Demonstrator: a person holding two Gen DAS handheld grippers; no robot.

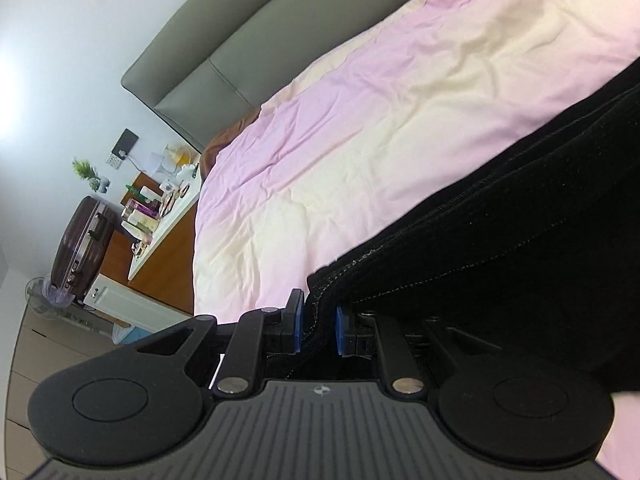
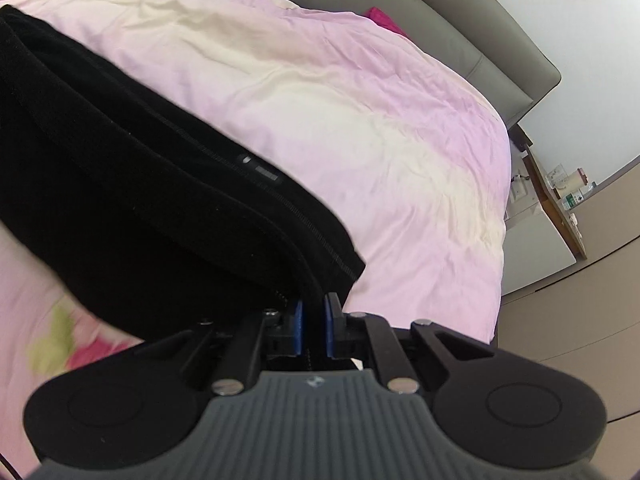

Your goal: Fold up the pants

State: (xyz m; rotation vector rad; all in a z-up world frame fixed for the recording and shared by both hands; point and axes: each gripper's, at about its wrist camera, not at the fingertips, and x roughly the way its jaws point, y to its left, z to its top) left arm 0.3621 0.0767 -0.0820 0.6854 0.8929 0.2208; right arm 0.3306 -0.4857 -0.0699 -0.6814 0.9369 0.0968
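Note:
The black pants (image 1: 500, 248) hang in folded layers above the pink and cream bed cover (image 1: 360, 128). My left gripper (image 1: 319, 322) is shut on a stitched edge of the pants, cloth pinched between its blue pads (image 1: 298, 326). In the right wrist view the pants (image 2: 140, 200) stretch away to the left. My right gripper (image 2: 313, 320) is shut on their other end, a fold of cloth between its blue pads (image 2: 330, 328). The cloth is held up between the two grippers, lifted off the bed cover (image 2: 360, 120).
A grey padded headboard (image 1: 224, 52) runs along the far side of the bed. A cluttered white bedside table (image 1: 160, 216) and a dark suitcase (image 1: 80, 244) stand to the left. A wooden bedside table (image 2: 560, 200) stands at the right. Floral bedding (image 2: 60, 340) lies below the pants.

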